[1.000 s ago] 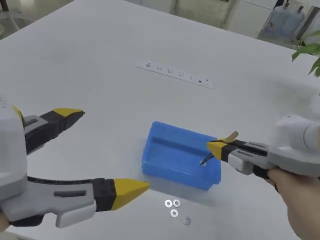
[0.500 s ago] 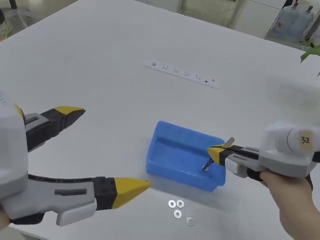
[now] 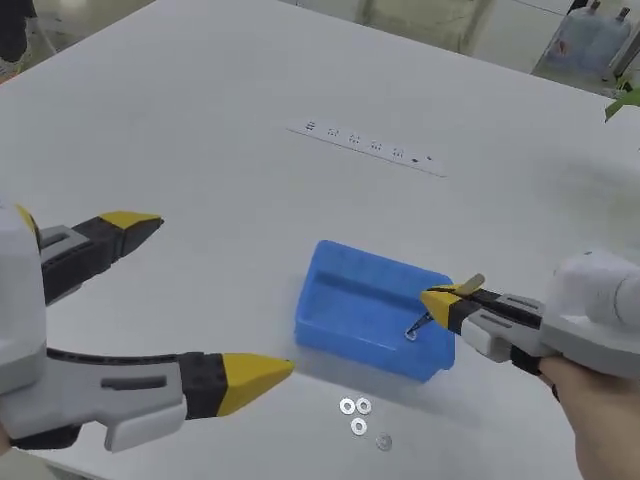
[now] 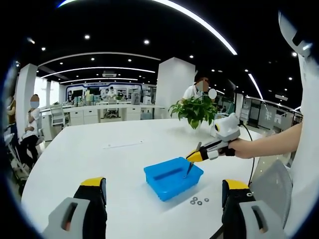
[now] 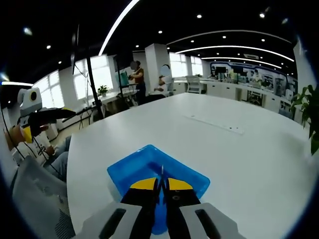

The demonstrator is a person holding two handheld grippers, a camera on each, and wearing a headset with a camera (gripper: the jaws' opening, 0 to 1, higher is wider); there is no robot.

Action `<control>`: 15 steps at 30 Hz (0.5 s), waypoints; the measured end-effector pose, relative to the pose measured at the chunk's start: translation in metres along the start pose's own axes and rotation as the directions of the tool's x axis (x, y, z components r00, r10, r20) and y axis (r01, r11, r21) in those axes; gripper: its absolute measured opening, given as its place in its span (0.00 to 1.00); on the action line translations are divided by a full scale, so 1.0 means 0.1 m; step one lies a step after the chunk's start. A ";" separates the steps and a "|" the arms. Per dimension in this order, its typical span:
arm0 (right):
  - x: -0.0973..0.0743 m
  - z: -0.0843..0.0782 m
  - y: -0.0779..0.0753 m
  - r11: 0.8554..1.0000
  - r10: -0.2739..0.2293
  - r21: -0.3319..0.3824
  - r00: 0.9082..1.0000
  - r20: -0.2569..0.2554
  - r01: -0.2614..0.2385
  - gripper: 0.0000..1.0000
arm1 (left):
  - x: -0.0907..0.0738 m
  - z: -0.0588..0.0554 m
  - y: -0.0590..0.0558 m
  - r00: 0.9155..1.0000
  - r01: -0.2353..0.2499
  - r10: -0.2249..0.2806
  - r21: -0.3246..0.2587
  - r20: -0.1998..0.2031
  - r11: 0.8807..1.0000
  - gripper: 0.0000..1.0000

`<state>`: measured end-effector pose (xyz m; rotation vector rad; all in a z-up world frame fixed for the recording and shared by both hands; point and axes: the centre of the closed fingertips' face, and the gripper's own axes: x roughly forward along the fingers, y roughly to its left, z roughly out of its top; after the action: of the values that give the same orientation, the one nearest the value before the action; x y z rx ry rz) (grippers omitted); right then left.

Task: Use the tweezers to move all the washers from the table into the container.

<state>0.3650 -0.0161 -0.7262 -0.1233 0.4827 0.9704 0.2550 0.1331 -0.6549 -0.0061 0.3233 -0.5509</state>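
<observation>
Fingers: right gripper (image 3: 433,295) clamps tweezers (image 3: 420,325) over container (image 3: 350,256), left gripper (image 3: 225,293) apart; head view catches washers (image 3: 359,427) nearby.

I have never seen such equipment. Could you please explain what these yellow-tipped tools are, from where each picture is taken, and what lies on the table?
A person holds a two-jaw gripper in each hand. The head view comes from a camera on the person's head, looking down. Each round picture comes from a camera on one gripper, looking along its jaws. The left gripper is open and holds nothing. The right gripper is shut on thin tweezers, whose tips point down into the blue container. On the white table, four washers lie beside the container, nearer the person, and a power strip lies farther away. Whether the tweezers carry a washer is too small to tell.
</observation>
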 end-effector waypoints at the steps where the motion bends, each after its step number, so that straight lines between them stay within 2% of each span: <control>1: -0.04 0.04 0.05 1.000 0.011 -0.009 1.000 0.018 -0.011 0.02 | 0.01 0.00 0.00 1.000 -0.001 0.001 0.000 0.001 1.000 0.99; 6: -0.27 0.19 0.33 0.998 0.066 0.010 0.994 0.082 -0.067 0.02 | 0.04 0.01 -0.02 1.000 0.009 -0.009 0.009 -0.004 1.000 0.99; 9: -0.35 0.18 0.46 0.996 0.088 0.025 0.992 0.089 -0.090 0.01 | 0.06 0.02 -0.04 1.000 0.018 -0.018 0.009 -0.004 1.000 0.99; 14: -0.37 -0.03 0.63 0.993 0.120 0.013 0.992 0.026 -0.120 0.01 | 0.08 0.02 -0.06 1.000 0.030 -0.030 0.013 -0.007 0.999 0.99; 15: -0.36 -0.12 0.65 0.992 0.127 0.013 0.992 0.004 -0.127 0.02 | 0.08 0.02 -0.07 0.999 0.033 -0.033 0.012 -0.008 0.999 0.99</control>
<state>0.2910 -0.0108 -0.7135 -0.0798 0.4980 1.0913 0.2584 0.1228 -0.6549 0.0028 0.3276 -0.5855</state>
